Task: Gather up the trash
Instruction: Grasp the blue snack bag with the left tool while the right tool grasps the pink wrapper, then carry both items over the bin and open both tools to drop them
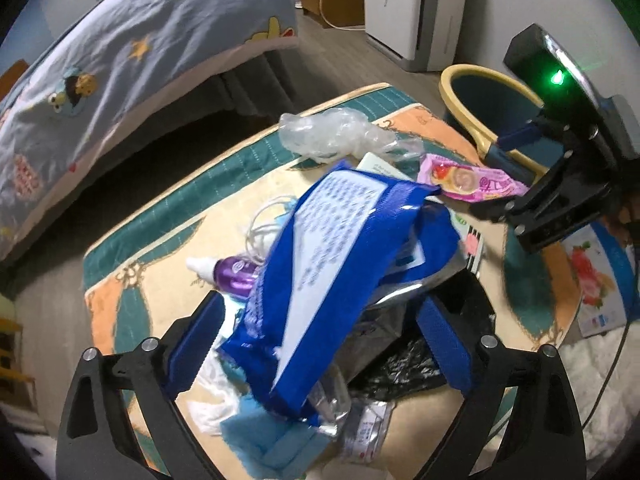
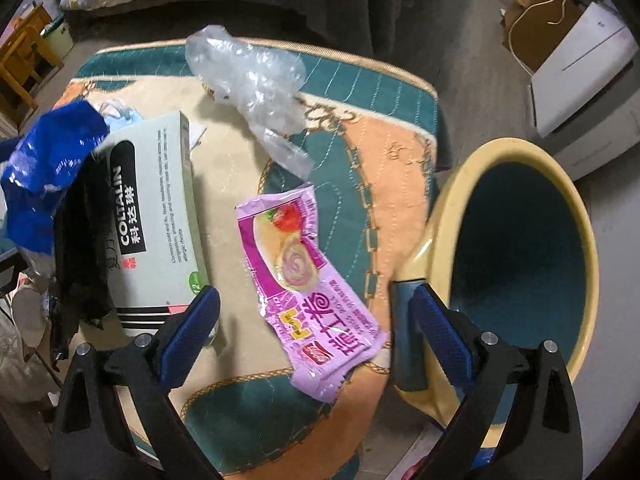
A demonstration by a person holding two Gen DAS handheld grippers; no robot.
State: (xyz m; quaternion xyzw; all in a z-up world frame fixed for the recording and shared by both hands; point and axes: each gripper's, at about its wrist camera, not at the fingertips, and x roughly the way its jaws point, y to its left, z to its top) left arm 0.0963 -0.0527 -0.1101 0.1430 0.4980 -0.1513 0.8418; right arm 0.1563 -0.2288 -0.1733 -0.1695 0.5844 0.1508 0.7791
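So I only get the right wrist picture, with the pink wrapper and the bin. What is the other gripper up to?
Observer: The left gripper has a blue bag between its fingers. I cannot tell whether they press on it.
Operator: Is anything hidden from me behind that bag?
Observer: Yes, a small purple bottle with a white cap lies right beside it.
Operator: Can you see my gripper from over there?
Observer: Yes. The right gripper hangs open over the pink wrapper, with a green light lit on its back.
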